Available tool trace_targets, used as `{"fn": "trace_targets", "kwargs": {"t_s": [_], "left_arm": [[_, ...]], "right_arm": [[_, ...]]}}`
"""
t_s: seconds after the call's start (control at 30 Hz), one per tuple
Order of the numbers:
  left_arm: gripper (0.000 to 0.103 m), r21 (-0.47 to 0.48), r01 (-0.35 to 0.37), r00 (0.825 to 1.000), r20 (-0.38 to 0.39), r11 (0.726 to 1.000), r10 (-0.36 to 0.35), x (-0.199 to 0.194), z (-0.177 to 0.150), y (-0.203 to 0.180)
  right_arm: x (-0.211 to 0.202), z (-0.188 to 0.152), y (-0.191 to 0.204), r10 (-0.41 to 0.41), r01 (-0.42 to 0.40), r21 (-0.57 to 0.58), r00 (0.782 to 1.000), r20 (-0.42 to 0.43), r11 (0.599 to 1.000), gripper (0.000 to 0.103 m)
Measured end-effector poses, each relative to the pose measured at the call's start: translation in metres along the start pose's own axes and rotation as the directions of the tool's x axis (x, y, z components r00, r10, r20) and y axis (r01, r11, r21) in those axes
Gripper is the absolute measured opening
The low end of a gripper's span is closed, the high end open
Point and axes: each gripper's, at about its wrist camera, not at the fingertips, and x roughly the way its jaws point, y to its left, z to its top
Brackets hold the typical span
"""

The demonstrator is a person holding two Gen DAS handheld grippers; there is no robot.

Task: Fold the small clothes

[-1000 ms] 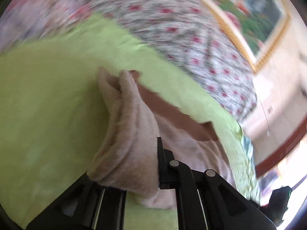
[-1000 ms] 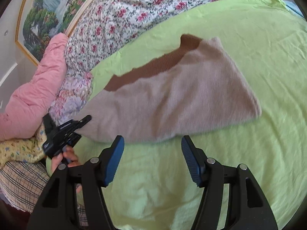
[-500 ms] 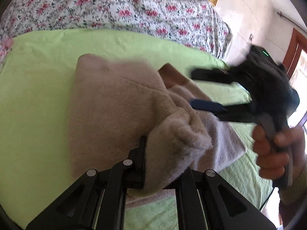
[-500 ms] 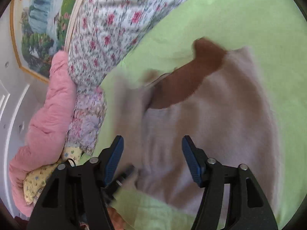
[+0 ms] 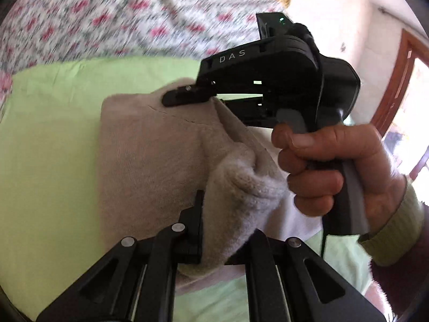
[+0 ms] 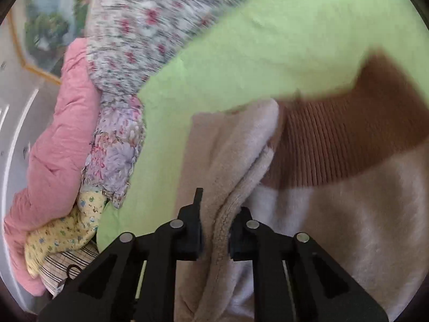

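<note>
My left tool (image 5: pixel 214 230) is pinching a bunched fold of the beige fleece garment (image 5: pixel 150 161), the fabric bulging up between its two black fingers. My right tool (image 6: pixel 214 230) is likewise clamped on a thick rolled edge of the same garment (image 6: pixel 362 214), which runs up and away from its fingers. From the left wrist view I see my right hand (image 5: pixel 335 169) wrapped around the right tool's handle, its fingertip (image 5: pixel 185 98) lying on top of the fleece at the far side of the fold. The garment lies on the light green bed sheet (image 6: pixel 268 53), partly doubled over itself, with its brown ribbed band (image 6: pixel 348 139) showing to the right of the gripped edge. Beyond the sheet lies a floral quilt (image 6: pixel 139 26), blurred in both views, and to the left of it a pink padded blanket (image 6: pixel 59 139) with a yellow flowered cloth (image 6: pixel 67 230) beneath
</note>
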Motion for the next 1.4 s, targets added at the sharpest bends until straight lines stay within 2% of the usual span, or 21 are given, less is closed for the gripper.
{"fn": "trace_targets", "kwargs": {"t_s": [0.07,0.13,0.27,0.37,0.5,0.63,0.77,0.87,0.9,0.97,1.03,1.07,1.1,1.17,1.23,1.3,1.4], "left_arm": [[0.006,0.024,0.05,0.999,0.018,0.998,-0.051,0.0,0.013,-0.02],[0.006,0.037,0.088,0.996,0.013,0.995,-0.089,0.01,0.019,-0.037],[0.006,0.009,0.181,0.982,-0.06,0.983,-0.18,0.051,0.014,-0.062],[0.006,0.034,0.181,0.978,-0.11,0.983,-0.177,0.075,0.002,-0.08],[0.007,0.059,0.166,0.979,-0.13,0.984,-0.157,0.088,-0.007,-0.093],[0.008,0.059,0.17,0.98,-0.119,0.984,-0.162,0.087,-0.01,-0.094],[0.009,0.041,0.189,0.973,-0.143,0.981,-0.182,0.094,-0.011,-0.092],[0.014,0.047,0.204,0.97,-0.147,0.978,-0.195,0.091,-0.012,-0.094],[0.02,0.05,0.209,0.968,-0.152,0.977,-0.199,0.09,-0.012,-0.094],[0.03,0.051,0.236,0.959,-0.171,0.97,-0.225,0.086,-0.015,-0.095],[0.048,0.054,0.273,0.948,-0.186,0.961,-0.259,0.078,-0.019,-0.095],[0.052,0.054,0.288,0.942,-0.195,0.956,-0.273,0.073,-0.021,-0.095],[0.056,0.059,0.305,0.936,-0.2,0.95,-0.288,0.067,-0.024,-0.095],[0.059,0.072,0.309,0.937,-0.194,0.948,-0.291,0.054,-0.028,-0.094],[0.067,0.067,0.316,0.934,-0.198,0.946,-0.298,0.04,-0.032,-0.087],[0.067,0.038,0.318,0.932,-0.195,0.947,-0.305,0.027,-0.034,-0.075],[0.072,-0.039,0.307,0.934,-0.181,0.951,-0.309,0.013,-0.028,-0.044]], "right_arm": [[-0.031,0.007,0.017,0.02,-0.015,-0.074,0.998,0.06,0.997,0.015],[-0.057,0.01,0.017,0.0,0.01,-0.102,0.995,0.101,0.995,0.015],[-0.088,-0.001,-0.033,-0.088,0.092,-0.027,0.988,0.124,0.995,0.015],[-0.093,-0.017,-0.069,-0.142,0.139,0.036,0.983,0.117,0.99,0.015],[-0.099,-0.032,-0.109,-0.142,0.131,0.099,0.983,0.114,0.986,0.015],[-0.103,-0.033,-0.111,-0.126,0.116,0.078,0.983,0.136,0.99,0.015],[-0.096,-0.035,-0.111,-0.195,0.193,0.03,0.973,0.123,0.981,0.015],[-0.097,-0.039,-0.113,-0.201,0.199,0.029,0.97,0.134,0.98,0.015],[-0.098,-0.04,-0.113,-0.203,0.201,0.03,0.97,0.137,0.979,0.016],[-0.101,-0.042,-0.11,-0.222,0.219,0.035,0.965,0.139,0.975,0.021],[-0.106,-0.044,-0.11,-0.236,0.232,0.045,0.962,0.139,0.972,0.03],[-0.109,-0.045,-0.11,-0.245,0.24,0.053,0.959,0.139,0.969,0.031],[-0.112,-0.046,-0.11,-0.253,0.246,0.061,0.957,0.141,0.967,0.037],[-0.12,-0.05,-0.111,-0.27,0.261,0.076,0.952,0.147,0.962,0.047],[-0.127,-0.056,-0.11,-0.276,0.265,0.088,0.949,0.154,0.96,0.059],[-0.133,-0.062,-0.11,-0.261,0.248,0.099,0.953,0.155,0.964,0.061],[-0.137,-0.07,-0.11,-0.234,0.218,0.118,0.961,0.148,0.969,0.071]]}}
